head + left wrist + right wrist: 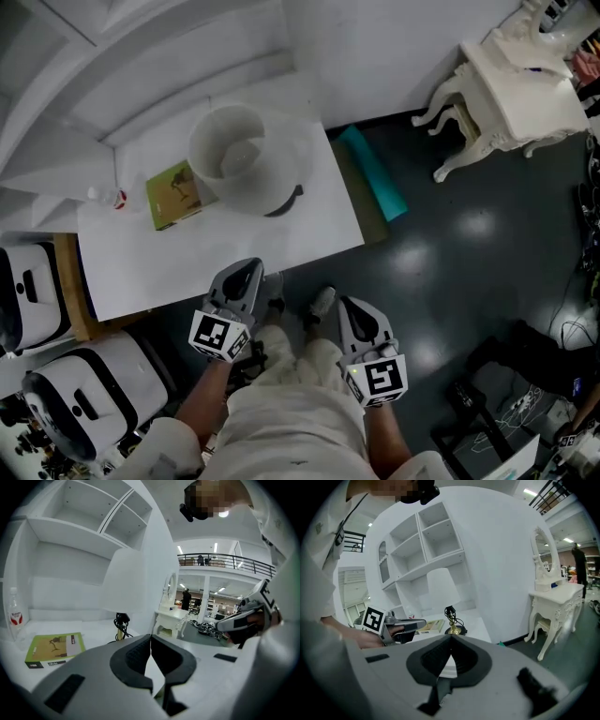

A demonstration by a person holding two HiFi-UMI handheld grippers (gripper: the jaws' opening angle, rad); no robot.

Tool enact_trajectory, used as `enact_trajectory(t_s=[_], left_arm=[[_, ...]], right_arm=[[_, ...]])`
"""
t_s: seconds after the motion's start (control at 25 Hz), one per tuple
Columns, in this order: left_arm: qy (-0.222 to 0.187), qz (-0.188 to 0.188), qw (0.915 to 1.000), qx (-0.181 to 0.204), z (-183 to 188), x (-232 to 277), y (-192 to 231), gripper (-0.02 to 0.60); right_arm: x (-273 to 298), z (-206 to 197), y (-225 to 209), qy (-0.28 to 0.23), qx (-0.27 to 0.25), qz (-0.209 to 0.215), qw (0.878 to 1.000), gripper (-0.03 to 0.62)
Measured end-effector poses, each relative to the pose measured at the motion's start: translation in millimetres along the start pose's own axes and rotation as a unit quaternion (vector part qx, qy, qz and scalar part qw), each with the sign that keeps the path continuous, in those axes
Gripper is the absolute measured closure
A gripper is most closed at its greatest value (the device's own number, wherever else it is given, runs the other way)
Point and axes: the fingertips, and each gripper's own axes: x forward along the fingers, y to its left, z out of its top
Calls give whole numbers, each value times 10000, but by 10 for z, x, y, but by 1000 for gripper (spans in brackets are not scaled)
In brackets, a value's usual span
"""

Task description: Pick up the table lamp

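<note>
Atop desk (314,225), table lamp (248,159) — left gripper (150,637), right gripper (451,638) closed, empty

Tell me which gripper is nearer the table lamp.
Left. The left gripper is at the near edge of the table, in front of the table lamp; the right gripper is off the table, farther back and right.

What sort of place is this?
Probably a mock bedroom set up inside a big hall: a white desk with a table lamp, an ornate dressing table, and a railed balcony beyond.
</note>
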Motion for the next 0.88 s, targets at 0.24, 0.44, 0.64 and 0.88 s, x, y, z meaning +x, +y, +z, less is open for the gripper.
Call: enact_trajectory(t_s=[0.24, 0.44, 0.64, 0.88], left_arm=[[5, -95, 9998, 148, -109, 246, 176, 554], [56, -217, 9996, 163, -206, 480, 325, 442], [230, -375, 9990, 89, -321, 697, 464, 310], [-37, 8, 9992, 395, -243, 915, 739, 152]], right_arm=[[83, -65, 0, 59, 119, -157, 9998, 583], [153, -142, 82, 137, 233, -221, 9994, 582], [198, -165, 123, 50, 411, -392, 9984, 582], [234, -217, 108, 130, 459, -558, 9973, 582]])
